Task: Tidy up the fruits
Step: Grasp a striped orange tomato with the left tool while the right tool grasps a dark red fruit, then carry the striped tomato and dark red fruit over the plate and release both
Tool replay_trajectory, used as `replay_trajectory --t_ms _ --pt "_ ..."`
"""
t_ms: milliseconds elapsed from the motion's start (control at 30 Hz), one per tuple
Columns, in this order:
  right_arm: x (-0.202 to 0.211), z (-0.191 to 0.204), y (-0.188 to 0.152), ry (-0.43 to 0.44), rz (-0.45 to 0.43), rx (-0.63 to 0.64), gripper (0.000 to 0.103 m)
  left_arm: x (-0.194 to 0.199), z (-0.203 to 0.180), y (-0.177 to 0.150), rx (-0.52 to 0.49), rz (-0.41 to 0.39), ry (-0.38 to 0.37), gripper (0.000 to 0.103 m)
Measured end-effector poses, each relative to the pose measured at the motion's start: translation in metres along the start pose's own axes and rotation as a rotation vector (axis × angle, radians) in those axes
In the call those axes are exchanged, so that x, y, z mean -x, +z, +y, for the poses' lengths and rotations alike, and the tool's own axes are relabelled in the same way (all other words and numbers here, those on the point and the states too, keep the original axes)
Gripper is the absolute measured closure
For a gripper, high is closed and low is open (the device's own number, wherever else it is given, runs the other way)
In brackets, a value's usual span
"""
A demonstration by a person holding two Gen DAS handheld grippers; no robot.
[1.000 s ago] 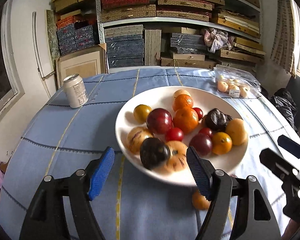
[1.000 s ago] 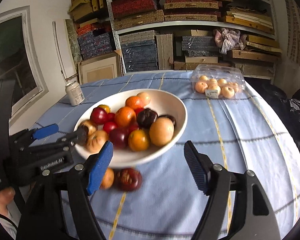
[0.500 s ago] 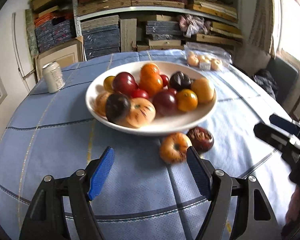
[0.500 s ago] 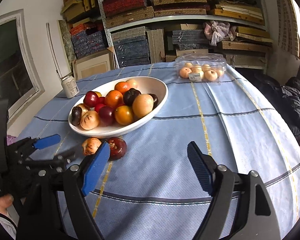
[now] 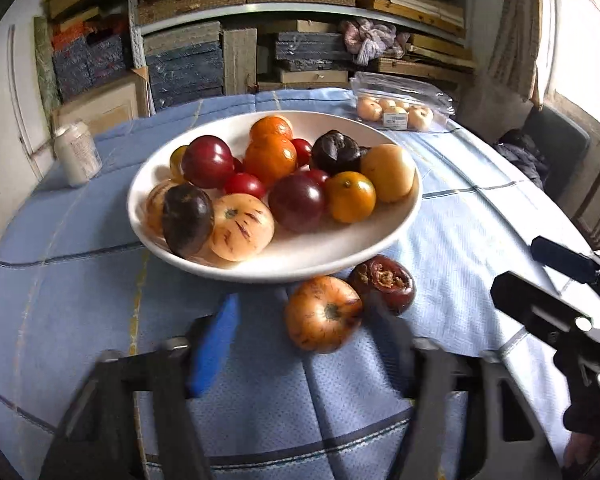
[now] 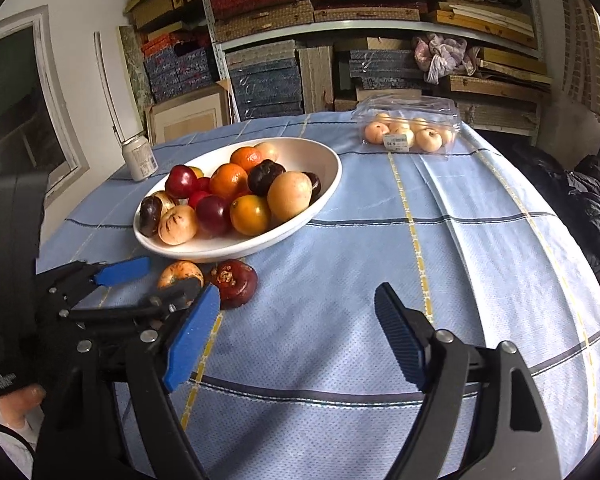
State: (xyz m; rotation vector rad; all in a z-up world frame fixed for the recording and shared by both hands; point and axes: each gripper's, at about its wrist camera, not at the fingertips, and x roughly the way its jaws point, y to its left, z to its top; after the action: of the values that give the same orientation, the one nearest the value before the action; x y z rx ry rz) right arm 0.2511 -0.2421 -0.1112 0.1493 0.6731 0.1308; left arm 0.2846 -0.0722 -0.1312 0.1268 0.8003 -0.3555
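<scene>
Orange striped fruit [image 5: 324, 312] lies at twelve o'clock between the left hand-held gripper's [image 5: 300, 332] closing, not-yet-clamped jaws; right hand-held gripper [image 6: 296, 336] hangs released, farther off.

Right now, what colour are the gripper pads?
Blue pads, clearest in the right wrist view.
</scene>
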Motion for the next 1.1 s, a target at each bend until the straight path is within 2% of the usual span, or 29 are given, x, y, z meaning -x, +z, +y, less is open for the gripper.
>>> replay_trajectory --t_ms 33,167,367,500,600,633,667,767,900,1000,1100 --pt "-0.002 0.001 0.000 0.000 0.004 0.002 0.025 -0.002 0.002 -0.002 0.007 0.025 -0.039 0.065" --pt "-0.017 0.011 0.002 0.022 0.047 0.025 0.025 -0.001 0.001 -0.005 -0.016 0.020 -0.020 0.065" --pt "-0.054 0.035 0.008 0.030 0.135 0.100 0.027 0.009 0.028 -0.008 0.027 0.025 0.015 0.065" --pt "-0.073 0.049 0.011 0.050 0.189 0.137 0.047 0.029 0.053 -0.007 0.071 -0.003 0.041 0.065" --pt "-0.085 0.055 0.012 0.049 0.223 0.151 0.051 0.035 0.062 -0.003 0.086 -0.016 0.055 0.065" --pt "-0.087 0.057 0.013 0.045 0.220 0.155 0.058 0.035 0.062 -0.003 0.088 -0.015 0.056 0.065" --pt "-0.088 0.058 0.015 0.045 0.219 0.158 0.060 0.035 0.063 -0.002 0.090 -0.015 0.057 0.065" --pt "-0.087 0.057 0.015 0.048 0.215 0.165 0.061 0.034 0.062 0.000 0.089 -0.014 0.058 0.065" --pt "-0.067 0.051 0.014 0.086 0.182 0.155 0.061 0.037 0.061 0.007 0.077 -0.028 0.060 0.065" --pt "-0.045 0.046 0.025 0.103 0.125 0.136 0.061 0.043 0.058 0.025 0.050 -0.053 0.071 0.065" --pt "-0.031 0.040 0.051 0.095 0.048 0.113 0.061 0.042 0.057 0.055 0.028 -0.079 0.083 0.065"
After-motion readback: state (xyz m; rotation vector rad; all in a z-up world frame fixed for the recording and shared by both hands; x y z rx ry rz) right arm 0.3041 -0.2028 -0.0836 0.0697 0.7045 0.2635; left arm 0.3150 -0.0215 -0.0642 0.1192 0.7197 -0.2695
